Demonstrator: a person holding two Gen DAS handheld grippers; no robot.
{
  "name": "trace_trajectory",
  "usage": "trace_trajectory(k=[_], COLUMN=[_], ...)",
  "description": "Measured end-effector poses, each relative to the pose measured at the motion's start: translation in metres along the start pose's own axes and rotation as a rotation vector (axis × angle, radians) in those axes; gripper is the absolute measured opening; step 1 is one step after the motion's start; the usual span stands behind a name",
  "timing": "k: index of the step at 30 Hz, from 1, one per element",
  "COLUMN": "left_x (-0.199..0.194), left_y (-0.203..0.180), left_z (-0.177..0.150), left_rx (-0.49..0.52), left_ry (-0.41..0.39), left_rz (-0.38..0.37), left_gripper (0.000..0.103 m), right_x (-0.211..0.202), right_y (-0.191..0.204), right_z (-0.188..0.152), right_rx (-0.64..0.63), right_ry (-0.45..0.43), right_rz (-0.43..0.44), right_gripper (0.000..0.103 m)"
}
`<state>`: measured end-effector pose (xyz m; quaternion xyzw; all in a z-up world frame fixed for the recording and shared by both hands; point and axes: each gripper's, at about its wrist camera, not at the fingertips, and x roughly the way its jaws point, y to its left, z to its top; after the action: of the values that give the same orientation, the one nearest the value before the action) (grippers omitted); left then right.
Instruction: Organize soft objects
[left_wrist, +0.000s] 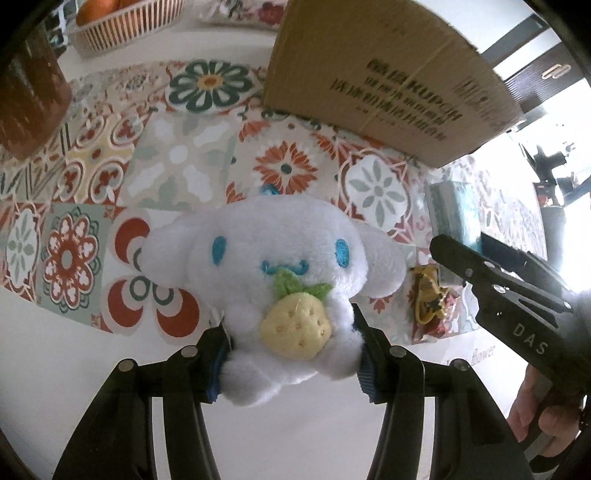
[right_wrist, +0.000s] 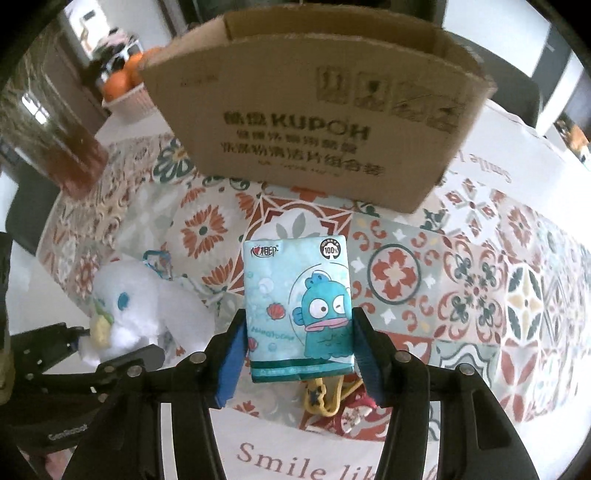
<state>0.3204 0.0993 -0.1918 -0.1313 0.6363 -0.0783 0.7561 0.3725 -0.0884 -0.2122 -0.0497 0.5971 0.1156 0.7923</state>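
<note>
Plush (left_wrist: 273, 280), a white dog with blue eyes and a pale yellow strawberry at its chest, sits pinched at its lower body between the jaws of the left gripper (left_wrist: 291, 358), whose blue pads press into the fur on both sides. It faces the left wrist camera, over a surface covered with a patterned tile cloth (left_wrist: 177, 162). Tissue pack (right_wrist: 299, 306), teal with a cartoon fish on its front, is clamped upright between the jaws of the right gripper (right_wrist: 299, 354), one blue pad against each side. Under the pack lies a yellow clip (right_wrist: 321, 402) on a red item that I cannot make out. From the right wrist camera the plush shows to the left of the pack, with a blue clip at its head. A cardboard box (right_wrist: 314, 122), open at the top and printed KUPOH, stands on the cloth beyond both things. A basket (left_wrist: 125, 26) of oranges sits at the far left behind it, and a brown glass container (right_wrist: 55, 122) stands near the cloth's left edge
</note>
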Motion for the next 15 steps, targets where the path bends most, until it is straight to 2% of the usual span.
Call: trace_trajectory(k=[8,15], left_x=[-0.047,-0.067], left_y=[-0.020,-0.040], left_z=[0.004,0.010], left_rx=[0.066,0.097], left_ry=[-0.130,-0.204], left_rz=[0.051,0.036], left_gripper=[0.054,0.054], right_x=[-0.036,-0.070], right_y=[-0.001,-0.005], right_z=[0.003,0.000], right_rx=[0.101,0.138], right_ry=[-0.086,-0.175], right_rz=[0.017,0.012], right_gripper=[0.055,0.055])
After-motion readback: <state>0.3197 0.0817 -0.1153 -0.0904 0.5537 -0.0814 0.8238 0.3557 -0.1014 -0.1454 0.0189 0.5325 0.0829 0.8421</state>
